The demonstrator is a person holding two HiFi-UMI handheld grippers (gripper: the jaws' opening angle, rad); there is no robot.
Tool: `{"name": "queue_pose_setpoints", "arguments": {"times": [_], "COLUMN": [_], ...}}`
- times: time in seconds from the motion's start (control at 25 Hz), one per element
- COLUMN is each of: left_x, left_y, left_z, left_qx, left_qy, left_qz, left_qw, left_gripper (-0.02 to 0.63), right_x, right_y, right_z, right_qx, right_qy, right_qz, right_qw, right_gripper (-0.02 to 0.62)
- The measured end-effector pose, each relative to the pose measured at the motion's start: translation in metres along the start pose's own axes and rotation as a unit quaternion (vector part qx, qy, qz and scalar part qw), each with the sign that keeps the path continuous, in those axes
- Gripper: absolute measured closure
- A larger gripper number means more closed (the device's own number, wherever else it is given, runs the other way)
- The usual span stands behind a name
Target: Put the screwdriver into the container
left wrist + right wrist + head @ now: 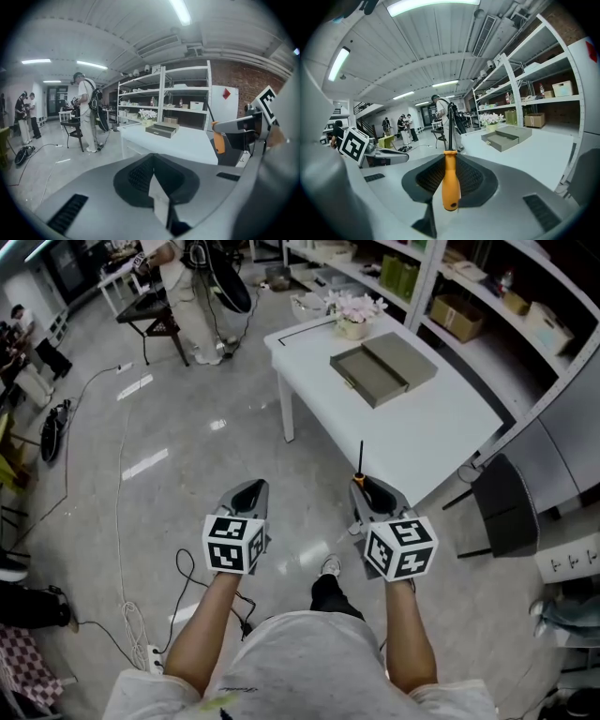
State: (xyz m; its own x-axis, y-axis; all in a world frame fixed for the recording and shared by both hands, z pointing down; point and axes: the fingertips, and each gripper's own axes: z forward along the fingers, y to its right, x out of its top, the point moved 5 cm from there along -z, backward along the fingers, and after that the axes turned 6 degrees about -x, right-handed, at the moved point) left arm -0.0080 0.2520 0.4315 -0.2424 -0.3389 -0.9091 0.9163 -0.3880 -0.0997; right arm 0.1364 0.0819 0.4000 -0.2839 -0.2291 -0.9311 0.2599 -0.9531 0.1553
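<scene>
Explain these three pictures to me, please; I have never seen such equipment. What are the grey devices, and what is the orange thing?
No robot here: a person holds a hand tool, called a gripper, in each hand. One camera sits on the head and looks down; one rides on each gripper. The right gripper clamps an orange-handled screwdriver between its fingers. The left gripper is shut and empty. Ahead, a white table carries a grey container and flowers.
</scene>
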Motion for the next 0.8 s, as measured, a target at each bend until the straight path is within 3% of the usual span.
{"name": "queue_pose_setpoints", "arguments": {"times": [0.8], "left_x": [0.076], "left_y": [-0.009], "left_z": [0.199], "left_qx": [-0.005], "left_qy": [-0.033], "left_qz": [-0.001], "left_qw": [0.9994], "left_gripper": [0.601], "right_x": [0.050], "right_y": [0.157], "right_z": [0.131], "right_qx": [0.010], "right_qy": [-0.029], "right_qz": [0.016], "right_qw": [0.999], "right_gripper": [0.522]}}
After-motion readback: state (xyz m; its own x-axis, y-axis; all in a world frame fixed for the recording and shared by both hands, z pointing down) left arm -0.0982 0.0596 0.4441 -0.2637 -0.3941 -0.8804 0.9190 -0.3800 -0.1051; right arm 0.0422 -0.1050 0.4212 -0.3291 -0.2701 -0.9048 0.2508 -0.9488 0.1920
